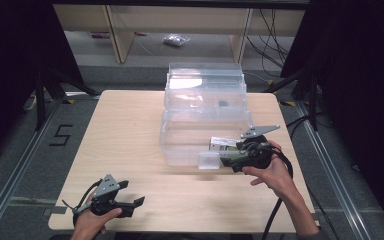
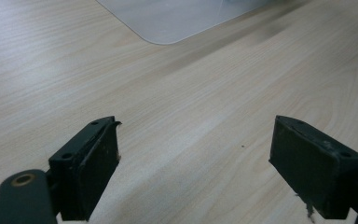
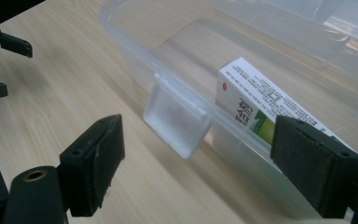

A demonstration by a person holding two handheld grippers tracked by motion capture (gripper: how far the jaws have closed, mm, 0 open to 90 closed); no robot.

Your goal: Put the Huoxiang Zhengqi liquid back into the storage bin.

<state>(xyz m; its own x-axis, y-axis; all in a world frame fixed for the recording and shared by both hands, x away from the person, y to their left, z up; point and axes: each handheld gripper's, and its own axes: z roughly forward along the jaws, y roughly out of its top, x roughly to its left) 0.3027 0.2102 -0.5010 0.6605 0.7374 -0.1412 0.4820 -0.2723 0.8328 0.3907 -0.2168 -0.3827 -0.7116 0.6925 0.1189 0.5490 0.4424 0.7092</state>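
A clear plastic storage box [image 1: 180, 142] stands on the wooden table [image 1: 130, 130] with its lid [image 1: 205, 82] hinged back. Inside, a white and green carton [image 1: 223, 143] [image 3: 254, 107] leans against the front wall near the box's right corner. My right gripper [image 1: 231, 159] [image 3: 200, 168] hovers open at that corner, one jaw outside the wall and the other over the carton, with the box's front latch [image 1: 209, 161] [image 3: 177, 119] between them. My left gripper [image 1: 131, 193] [image 2: 196, 163] is open and empty, low over bare wood at the table's front left.
A rounded corner of the clear box [image 2: 177, 18] lies ahead of the left gripper. Behind the table stand a wooden shelf frame [image 1: 120, 35], a small plastic bag [image 1: 176, 40] and cables [image 1: 275, 40] on the floor. Dark stand legs [image 1: 42, 95] flank both sides.
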